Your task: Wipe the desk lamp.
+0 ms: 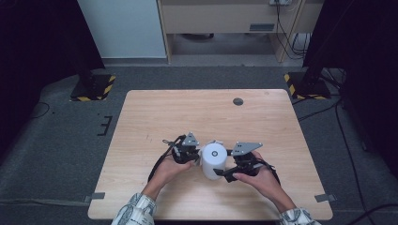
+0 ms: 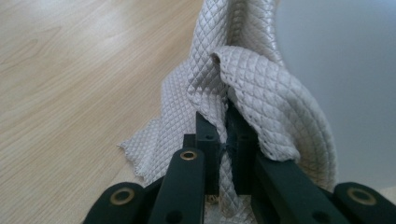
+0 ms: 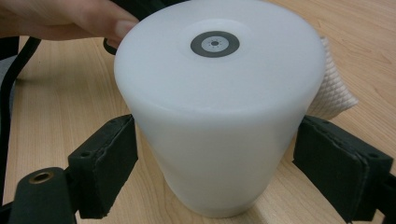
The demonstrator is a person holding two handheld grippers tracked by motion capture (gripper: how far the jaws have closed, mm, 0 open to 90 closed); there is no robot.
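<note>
Bench [image 1: 155, 112] of pale wood carries little: one white cup [image 1: 213, 161], upside down near the person's edge, one quilted cloth [image 2: 261, 93] just beside it, and one dark round spot [image 1: 238, 101] well apart near the far edge. Nothing else lies close to the two claws.

Two hands come in from the bottom of the high view, one claw in each. The left claw [image 1: 189, 152] sits just left of the cup; in its own view the jaws are pinched tight on a fold of the cloth, which bunches up over them and drapes against the cup's side. The right claw [image 3: 215, 163] lies on the cup's other side with its jaws spread wide. One pad stands at each flank of the cup low down; a narrow gap seems to remain on each side.

The cup is plain, milky white and smooth, wider at the top as it stands, with a small grey ring at the centre of its upturned base. The cloth is off-white with a fine diamond pattern and a frayed edge.
</note>
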